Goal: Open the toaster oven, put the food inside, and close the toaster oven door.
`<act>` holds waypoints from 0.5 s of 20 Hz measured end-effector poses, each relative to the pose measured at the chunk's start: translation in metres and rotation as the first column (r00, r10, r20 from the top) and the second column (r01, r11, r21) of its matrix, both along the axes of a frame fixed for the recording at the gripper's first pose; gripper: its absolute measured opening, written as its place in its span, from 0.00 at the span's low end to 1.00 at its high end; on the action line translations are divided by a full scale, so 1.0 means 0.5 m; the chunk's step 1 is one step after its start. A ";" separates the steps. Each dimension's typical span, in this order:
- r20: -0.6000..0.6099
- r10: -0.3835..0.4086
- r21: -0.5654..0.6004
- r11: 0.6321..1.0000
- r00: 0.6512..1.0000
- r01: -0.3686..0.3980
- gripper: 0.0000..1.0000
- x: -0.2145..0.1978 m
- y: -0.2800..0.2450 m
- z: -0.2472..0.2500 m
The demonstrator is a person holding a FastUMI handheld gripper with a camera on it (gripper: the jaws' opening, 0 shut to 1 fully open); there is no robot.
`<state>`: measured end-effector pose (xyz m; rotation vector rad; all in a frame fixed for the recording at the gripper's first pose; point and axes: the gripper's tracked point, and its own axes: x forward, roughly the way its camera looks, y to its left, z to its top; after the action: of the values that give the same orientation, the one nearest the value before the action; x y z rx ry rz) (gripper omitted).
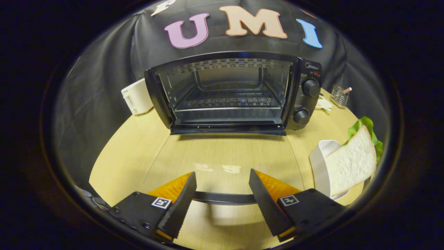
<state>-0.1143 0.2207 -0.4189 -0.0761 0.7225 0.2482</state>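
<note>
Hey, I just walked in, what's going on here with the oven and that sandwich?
A person is working a handheld gripper at a toaster oven on a wooden table. The oven's glass door is folded all the way down, and its handle lies between the gripper's open fingers, which are not pressing on it. The rack inside looks bare. The sandwich leans in a white dish to the right of the door, not yet put in.
</note>
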 end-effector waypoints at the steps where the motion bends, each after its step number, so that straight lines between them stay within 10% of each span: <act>1: -0.002 0.000 0.001 1.000 1.000 0.000 0.97 0.001 0.000 0.001; 10: -0.040 0.004 0.076 0.997 0.999 -0.001 0.97 0.008 0.003 0.018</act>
<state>-0.1104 0.2223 -0.4096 -0.0003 0.7518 0.2802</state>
